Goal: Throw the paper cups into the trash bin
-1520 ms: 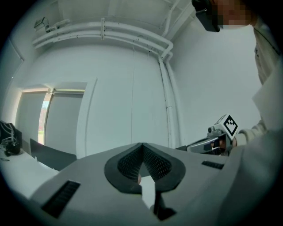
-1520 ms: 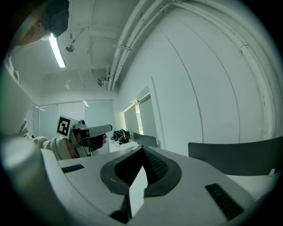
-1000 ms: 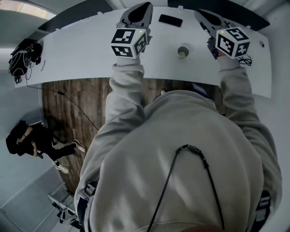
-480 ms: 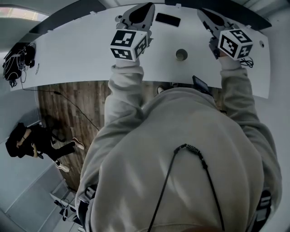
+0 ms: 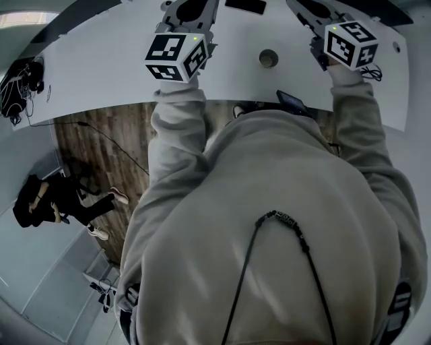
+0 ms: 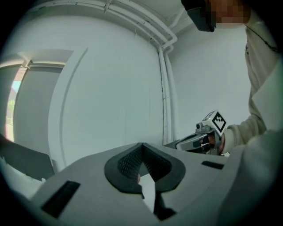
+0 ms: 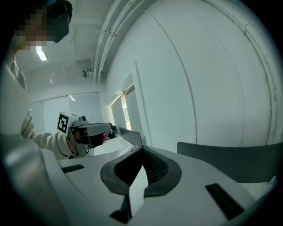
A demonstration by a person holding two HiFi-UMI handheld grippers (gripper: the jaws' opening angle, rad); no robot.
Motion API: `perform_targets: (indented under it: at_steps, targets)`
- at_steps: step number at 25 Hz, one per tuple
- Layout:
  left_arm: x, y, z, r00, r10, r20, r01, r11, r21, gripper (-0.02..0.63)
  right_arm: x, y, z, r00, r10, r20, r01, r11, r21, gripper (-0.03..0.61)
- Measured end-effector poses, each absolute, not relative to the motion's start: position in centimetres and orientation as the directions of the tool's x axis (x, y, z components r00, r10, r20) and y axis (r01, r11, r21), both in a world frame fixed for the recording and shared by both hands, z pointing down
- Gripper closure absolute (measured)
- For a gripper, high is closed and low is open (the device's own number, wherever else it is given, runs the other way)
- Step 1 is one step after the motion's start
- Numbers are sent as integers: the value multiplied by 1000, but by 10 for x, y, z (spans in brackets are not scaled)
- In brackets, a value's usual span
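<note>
**Head view: cup not grabbed yet, both tongs closed and empty**

Reading this as the pre-grasp step, since nothing is being carried.

Near to far:
- A grey hoodie [image 5: 269, 222] is filling most of the head view, with both sleeves reaching forward over a white table [image 5: 101, 74].
- The left gripper [image 6: 142, 146] is hovering over the table. Its jaws are meeting at the tip with nothing between them.
- The right gripper [image 7: 142, 151] is doing the same, pressed closed and empty.
- The paper cup [image 5: 269, 58] is standing upright on the table between the two grippers, nearer the right one and touching neither.
- A black phone [image 5: 246, 5] is lying just beyond the cup.

My call on the next move: the right gripper is sitting closer, so it should be opening, tipping down to the cup and closing lightly. A paper wall is likely to crush under a hard squeeze. After that comes finding the bin, which no view is showing.

View differences:
- Only the head view is showing the cup, the table and the phone. It is also showing a second person [image 5: 54, 202] off to the left on the wood floor.
- Both gripper views are pointing level at bare walls and missing the cup.
- The left gripper view is catching wall pipes [image 6: 166, 88] plus the other gripper.
- The right gripper view is catching a bright window [image 7: 126, 110].
</note>
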State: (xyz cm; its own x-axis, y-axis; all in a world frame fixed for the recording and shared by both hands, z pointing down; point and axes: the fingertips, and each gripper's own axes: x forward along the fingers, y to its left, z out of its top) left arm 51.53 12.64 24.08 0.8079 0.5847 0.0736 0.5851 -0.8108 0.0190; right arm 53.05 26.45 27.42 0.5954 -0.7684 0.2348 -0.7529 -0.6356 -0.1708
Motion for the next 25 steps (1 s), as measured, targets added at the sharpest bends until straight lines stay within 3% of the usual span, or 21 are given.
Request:
perform_targets:
  at_steps: [7,25]
  targets:
    - [520,125,266,817,560,138,559,-828,54,618,536,268,300,565,-771,295,-756,-627,-190,558]
    - [530,152,434,752,566,340,532,-824,196,618,533,283,469,464,-746,478,-711,-636,-301,558]
